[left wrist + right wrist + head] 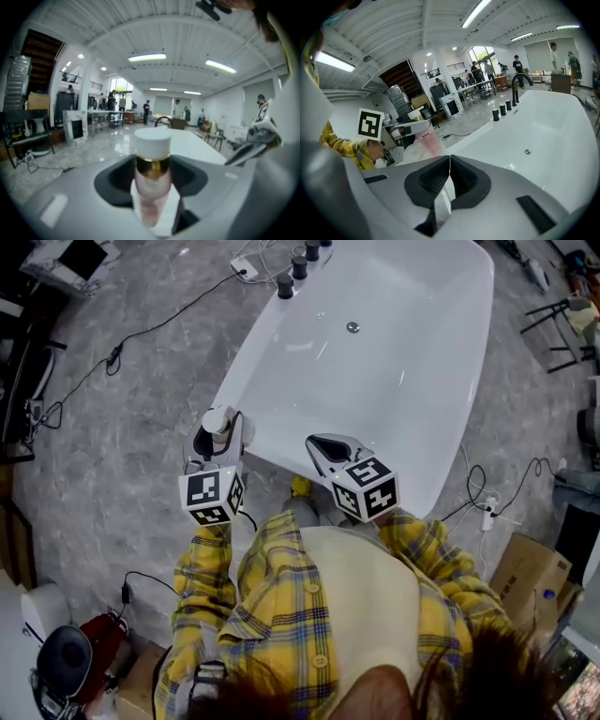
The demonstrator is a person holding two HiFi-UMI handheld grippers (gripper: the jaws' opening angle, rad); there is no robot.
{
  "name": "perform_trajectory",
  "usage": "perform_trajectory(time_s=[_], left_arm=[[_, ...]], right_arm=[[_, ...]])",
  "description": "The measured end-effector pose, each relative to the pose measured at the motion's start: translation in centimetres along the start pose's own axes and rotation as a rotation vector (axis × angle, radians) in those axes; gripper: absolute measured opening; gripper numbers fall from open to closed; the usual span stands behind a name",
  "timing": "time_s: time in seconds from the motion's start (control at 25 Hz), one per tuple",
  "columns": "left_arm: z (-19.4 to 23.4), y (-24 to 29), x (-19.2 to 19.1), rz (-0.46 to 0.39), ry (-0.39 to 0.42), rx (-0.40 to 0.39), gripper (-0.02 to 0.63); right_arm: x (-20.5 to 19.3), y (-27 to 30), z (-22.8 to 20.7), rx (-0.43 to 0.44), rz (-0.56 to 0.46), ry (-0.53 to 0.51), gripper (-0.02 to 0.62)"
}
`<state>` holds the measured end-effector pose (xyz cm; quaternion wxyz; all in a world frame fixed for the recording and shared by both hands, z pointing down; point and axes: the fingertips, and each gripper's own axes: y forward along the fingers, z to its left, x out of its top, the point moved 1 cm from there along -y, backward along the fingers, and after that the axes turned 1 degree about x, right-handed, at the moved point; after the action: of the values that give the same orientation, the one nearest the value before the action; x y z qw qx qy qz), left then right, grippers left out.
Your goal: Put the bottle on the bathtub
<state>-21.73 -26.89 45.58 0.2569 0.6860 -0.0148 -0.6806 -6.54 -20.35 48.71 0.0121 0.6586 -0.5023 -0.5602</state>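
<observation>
Bottle point(152, 180) stands upright, cap up, grasped by the left tongs point(218, 439) just outside the near left corner of the bathtub point(258, 357). The rim likely wants only a short carry rightward. The right tongs point(319, 446), clenched on nothing, hover over the bathtub's near rim.

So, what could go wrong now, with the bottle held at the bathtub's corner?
1. The bottle, held in the left gripper, is tall and slim, and the bathtub rim beside it looks narrow and rounded. Set down there, it may tip into the bathtub or fall onto the floor.
2. The right gripper, shut and empty, is over the rim nearby. It could knock the bottle after release.
</observation>
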Motion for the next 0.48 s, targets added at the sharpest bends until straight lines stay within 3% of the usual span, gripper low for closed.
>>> perform_trajectory(time_s=[0.48], left_arm=[[4.2,5.0,0.0,-0.012,0.015,0.028,0.215]], right_arm=[[0.2,3.1,-0.2,-0.016,0.029,-0.015,0.015]])
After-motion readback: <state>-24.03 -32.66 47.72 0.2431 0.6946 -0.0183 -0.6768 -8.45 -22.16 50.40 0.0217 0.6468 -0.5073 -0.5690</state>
